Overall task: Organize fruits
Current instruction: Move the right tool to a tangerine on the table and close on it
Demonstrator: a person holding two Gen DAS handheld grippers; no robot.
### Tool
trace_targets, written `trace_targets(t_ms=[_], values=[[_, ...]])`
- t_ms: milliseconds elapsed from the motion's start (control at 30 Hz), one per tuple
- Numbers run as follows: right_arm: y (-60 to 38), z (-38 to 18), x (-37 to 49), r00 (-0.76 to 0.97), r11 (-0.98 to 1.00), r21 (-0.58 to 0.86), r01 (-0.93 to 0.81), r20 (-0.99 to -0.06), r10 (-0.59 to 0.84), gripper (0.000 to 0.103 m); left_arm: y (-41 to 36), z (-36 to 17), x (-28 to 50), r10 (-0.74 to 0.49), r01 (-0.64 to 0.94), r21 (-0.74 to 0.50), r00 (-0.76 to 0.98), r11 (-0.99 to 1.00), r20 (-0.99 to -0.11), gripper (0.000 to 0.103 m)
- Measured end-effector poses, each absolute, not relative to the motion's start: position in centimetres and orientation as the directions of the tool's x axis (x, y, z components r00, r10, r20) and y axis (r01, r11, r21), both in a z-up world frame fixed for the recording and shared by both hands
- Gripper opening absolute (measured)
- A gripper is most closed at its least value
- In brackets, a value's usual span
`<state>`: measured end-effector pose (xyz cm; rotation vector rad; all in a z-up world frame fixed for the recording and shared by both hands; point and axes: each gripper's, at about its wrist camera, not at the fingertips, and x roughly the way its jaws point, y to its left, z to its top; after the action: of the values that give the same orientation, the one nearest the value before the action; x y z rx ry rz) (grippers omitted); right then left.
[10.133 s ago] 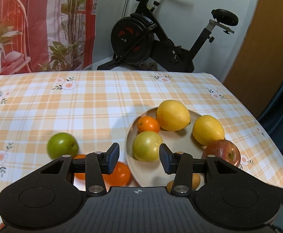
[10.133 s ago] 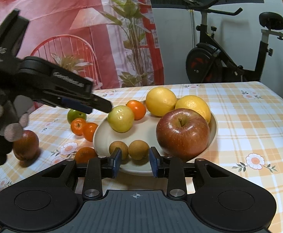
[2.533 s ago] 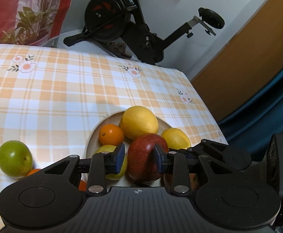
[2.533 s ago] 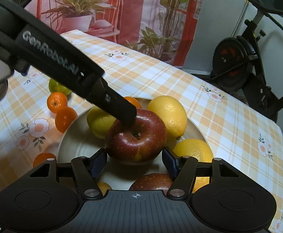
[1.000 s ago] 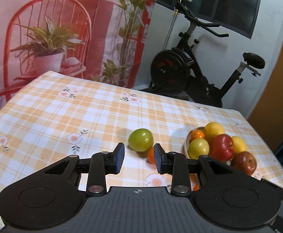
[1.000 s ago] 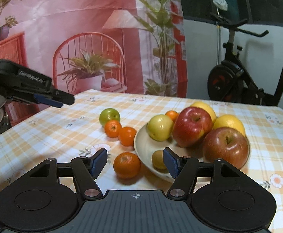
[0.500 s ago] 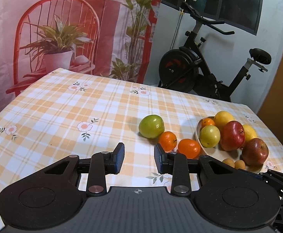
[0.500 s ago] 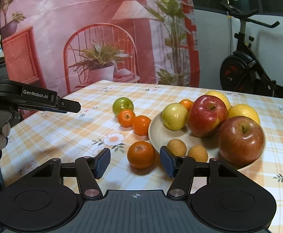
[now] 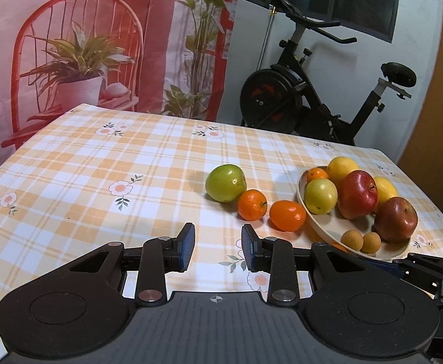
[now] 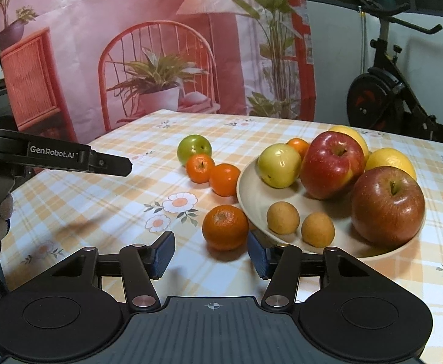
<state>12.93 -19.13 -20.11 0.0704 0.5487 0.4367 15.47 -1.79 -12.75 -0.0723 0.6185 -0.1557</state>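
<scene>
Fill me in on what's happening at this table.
A person is sorting fruit with a hand-held gripper in each hand. The plate already holds apples, lemons and small fruits. A green apple and three oranges sit loose on the tablecloth. The right hand-held gripper faces the nearest orange, its jaws closing with nothing gripped. The left hand-held gripper hangs over bare cloth, narrowly apart and empty.
</scene>
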Motion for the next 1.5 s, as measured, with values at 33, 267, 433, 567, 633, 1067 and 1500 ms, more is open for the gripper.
trace_targets(t_ms=[33,267,433,567,633,1067,1500], values=[[-19.1,-20.2,13.0,0.763,0.906,0.181,-0.382,-0.492,0.42,0.049,-1.8,-12.8,15.4,-0.168,0.124,-0.115,0.804,0.986,-0.57,0.035],[-18.9,-20.4,14.1,0.751,0.909,0.2,-0.365,-0.514,0.415,0.047,-1.6,-12.8,15.4,-0.167,0.118,-0.123,0.803,0.985,-0.572,0.035],[-18.0,-20.4,14.7,0.75,0.913,0.179,-0.367,-0.523,0.404,0.045,-1.6,-12.8,15.5,-0.167,0.118,-0.122,0.803,0.986,-0.573,0.035],[-17.0,-20.5,15.4,0.745,0.914,0.147,-0.379,-0.537,0.395,0.039,-1.6,-12.9,15.5,-0.166,0.118,-0.121,0.801,0.986,-0.575,0.035],[-16.6,-20.6,15.6,0.744,0.914,0.126,-0.385,-0.544,0.388,0.038,-1.6,-12.9,15.5,-0.166,0.118,-0.12,0.8,0.986,-0.576,0.035],[-17.6,-20.6,15.3,0.762,0.915,0.158,-0.372,-0.511,0.398,0.035,-1.8,-13.5,15.7,-0.155,0.113,-0.107,0.786,0.988,-0.598,0.036],[-18.8,-19.8,14.4,0.78,0.898,0.196,-0.394,-0.446,0.439,0.035,-2.4,-14.1,16.1,-0.152,0.128,-0.084,0.763,0.988,-0.628,0.036]])
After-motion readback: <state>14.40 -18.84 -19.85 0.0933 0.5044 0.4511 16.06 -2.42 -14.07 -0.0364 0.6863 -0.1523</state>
